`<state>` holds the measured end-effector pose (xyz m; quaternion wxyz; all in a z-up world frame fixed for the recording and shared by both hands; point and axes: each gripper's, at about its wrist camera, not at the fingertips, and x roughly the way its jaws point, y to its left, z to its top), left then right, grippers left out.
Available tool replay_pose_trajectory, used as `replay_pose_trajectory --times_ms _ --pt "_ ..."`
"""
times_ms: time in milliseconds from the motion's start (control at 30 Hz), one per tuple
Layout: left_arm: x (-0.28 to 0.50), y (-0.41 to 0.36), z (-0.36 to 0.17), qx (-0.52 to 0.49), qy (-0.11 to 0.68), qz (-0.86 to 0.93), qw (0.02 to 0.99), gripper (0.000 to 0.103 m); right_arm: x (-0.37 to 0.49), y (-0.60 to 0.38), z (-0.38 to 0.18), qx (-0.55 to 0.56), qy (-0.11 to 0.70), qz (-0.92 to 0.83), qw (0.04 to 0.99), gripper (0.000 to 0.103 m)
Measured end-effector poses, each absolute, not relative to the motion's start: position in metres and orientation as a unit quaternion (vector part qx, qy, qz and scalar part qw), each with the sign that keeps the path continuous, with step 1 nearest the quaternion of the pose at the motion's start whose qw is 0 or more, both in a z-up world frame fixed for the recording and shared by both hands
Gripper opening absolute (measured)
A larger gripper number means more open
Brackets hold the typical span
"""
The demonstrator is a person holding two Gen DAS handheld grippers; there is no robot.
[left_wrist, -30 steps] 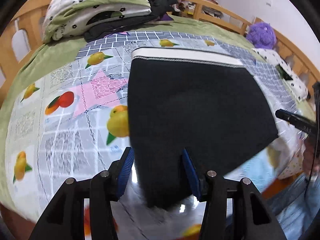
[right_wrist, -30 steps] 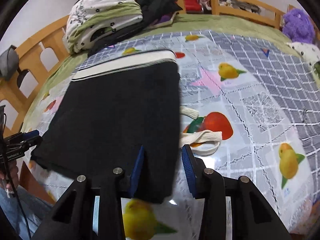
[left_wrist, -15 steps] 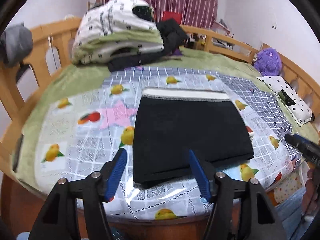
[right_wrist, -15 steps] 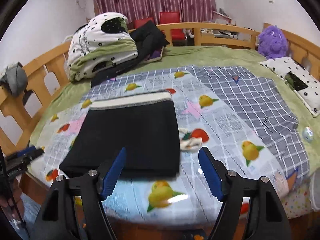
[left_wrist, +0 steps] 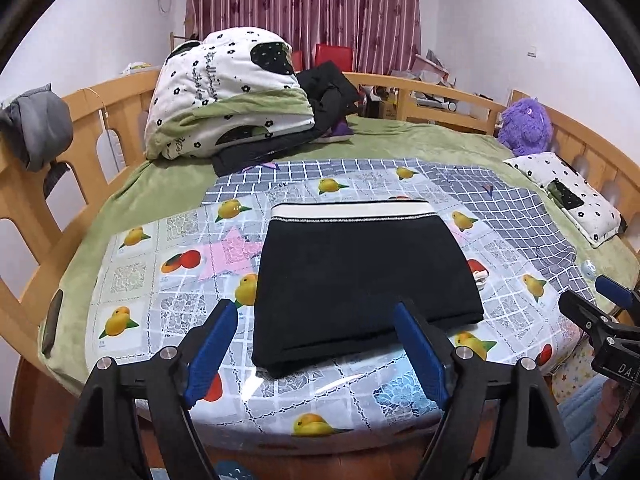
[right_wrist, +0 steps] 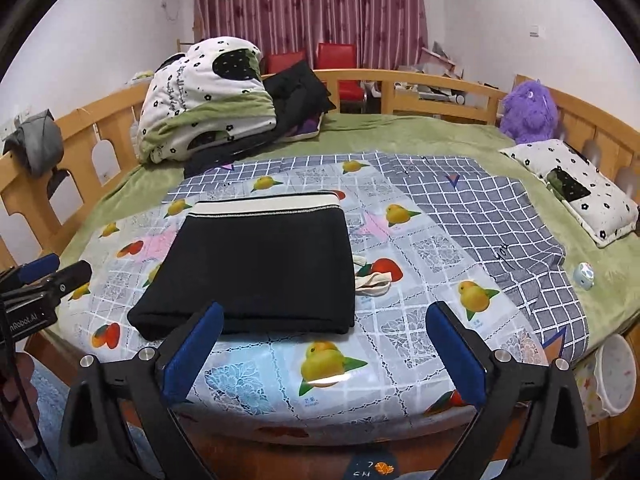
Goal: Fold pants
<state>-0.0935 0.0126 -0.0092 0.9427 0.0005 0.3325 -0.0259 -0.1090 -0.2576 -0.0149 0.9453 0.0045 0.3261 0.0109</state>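
Left wrist view: pants (left_wrist: 360,280) are seen released since a second ago, when both grippers were closed on the near edge; they now lie folded near the bed's front edge. Left gripper (left_wrist: 316,344) and right gripper (right_wrist: 320,354) are opening, nothing between them, drawn back. Folding is judged finished. Counted: one pants, two grippers, one plush (right_wrist: 530,112), one pillow (right_wrist: 576,192).

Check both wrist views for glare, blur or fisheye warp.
Left wrist: sharp; glare streak on the glossy tablecloth near the black pants; bed rail bows from fisheye, dark vignette corners. Right wrist: also sharp; small glare patch on the tablecloth; same bowing and vignette.
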Motion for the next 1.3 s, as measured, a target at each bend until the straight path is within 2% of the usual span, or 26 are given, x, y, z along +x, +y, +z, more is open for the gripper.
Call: replay_pose_trajectory --times_ms 1300 --pt "-0.0981 0.0078 -0.0035 0.002 0.329 -0.019 0.944 0.08 -0.112 -0.2537 -0.0099 0.016 0.327 0.009 0.945 0.1"
